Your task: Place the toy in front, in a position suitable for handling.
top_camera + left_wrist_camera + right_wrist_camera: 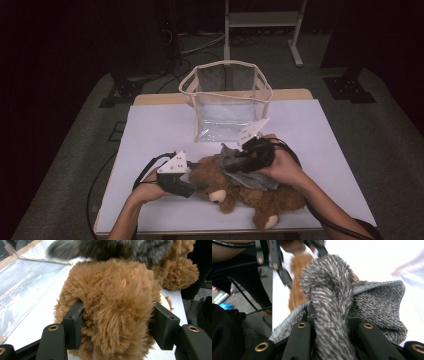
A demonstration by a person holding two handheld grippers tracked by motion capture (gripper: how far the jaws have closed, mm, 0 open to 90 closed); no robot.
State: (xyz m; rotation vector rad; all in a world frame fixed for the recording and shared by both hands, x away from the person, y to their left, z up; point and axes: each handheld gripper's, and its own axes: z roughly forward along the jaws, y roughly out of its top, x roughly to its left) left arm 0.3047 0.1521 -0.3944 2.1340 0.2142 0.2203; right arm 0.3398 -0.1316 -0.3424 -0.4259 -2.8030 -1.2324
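A brown teddy bear [250, 192] lies on the white table [160, 130] near its front edge. A grey fuzzy cloth [245, 172] is draped over its body. My left gripper [192, 187] is shut on the bear's head [112, 305], its jaws pressed into the fur on both sides. My right gripper [232, 162] is shut on a fold of the grey cloth [332, 312], lifting it slightly off the bear. The bear's pale muzzle [217, 196] faces the front.
A clear plastic bag [226, 100] with a cream rim stands open at the back middle of the table. Cables trail from both grippers off the table's front. A white stand [262, 25] is on the floor behind.
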